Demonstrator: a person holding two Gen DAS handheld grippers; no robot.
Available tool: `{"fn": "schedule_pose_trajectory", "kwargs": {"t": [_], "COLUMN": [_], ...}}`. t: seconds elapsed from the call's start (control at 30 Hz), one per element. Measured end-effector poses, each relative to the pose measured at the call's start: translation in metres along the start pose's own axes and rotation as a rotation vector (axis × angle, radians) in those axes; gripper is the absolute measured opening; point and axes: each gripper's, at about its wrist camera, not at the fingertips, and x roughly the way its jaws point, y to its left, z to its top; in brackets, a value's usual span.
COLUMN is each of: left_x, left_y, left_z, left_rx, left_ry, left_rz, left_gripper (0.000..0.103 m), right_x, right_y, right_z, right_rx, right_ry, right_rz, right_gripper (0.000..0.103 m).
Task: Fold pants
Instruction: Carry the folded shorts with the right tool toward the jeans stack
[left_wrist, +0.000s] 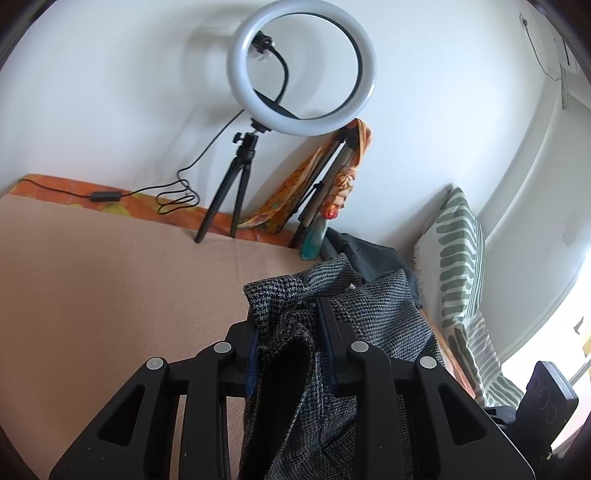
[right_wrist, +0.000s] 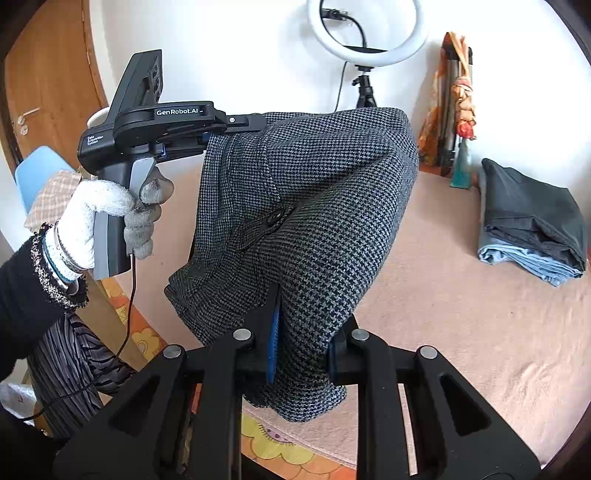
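Bed (right_wrist: 461, 314) below, ring light (left_wrist: 301, 62) behind. We hold pants (right_wrist: 303, 206) aloft: left gripper (left_wrist: 286, 321) and right gripper (right_wrist: 303, 332) jaws both clamped on fabric; pants span between, bulk hanging leftward.

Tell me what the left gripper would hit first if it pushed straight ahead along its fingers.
Past the houndstooth pants clamped in the left gripper, probably the folded dark clothes near the wall; depth is hard to judge.
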Motion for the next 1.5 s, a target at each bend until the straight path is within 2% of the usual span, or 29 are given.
{"fn": "schedule_pose_trajectory", "kwargs": {"t": [0.47, 0.77, 1.0, 1.17, 1.5], "left_x": [0.097, 0.161, 0.212, 0.249, 0.317], "left_y": [-0.109, -0.168, -0.199, -0.213, -0.196], "left_z": [0.055, 0.085, 0.104, 0.121, 0.127], "left_rx": [0.082, 0.136, 0.168, 0.180, 0.175], "left_ry": [-0.002, -0.001, 0.008, 0.008, 0.042], "left_rz": [-0.158, -0.217, -0.224, -0.217, -0.130], "left_gripper": [0.025, 0.025, 0.025, 0.025, 0.025], "right_x": [-0.073, -0.094, -0.092, -0.080, -0.027], "right_y": [-0.113, -0.185, -0.241, -0.282, -0.347], "right_z": [0.027, 0.051, 0.067, 0.084, 0.098], "right_rx": [0.066, 0.086, 0.092, 0.086, 0.060], "right_ry": [-0.077, -0.109, -0.105, -0.104, -0.071], "right_rz": [-0.181, -0.300, -0.381, -0.395, -0.366], "right_gripper": [0.020, 0.020, 0.020, 0.020, 0.020]}}
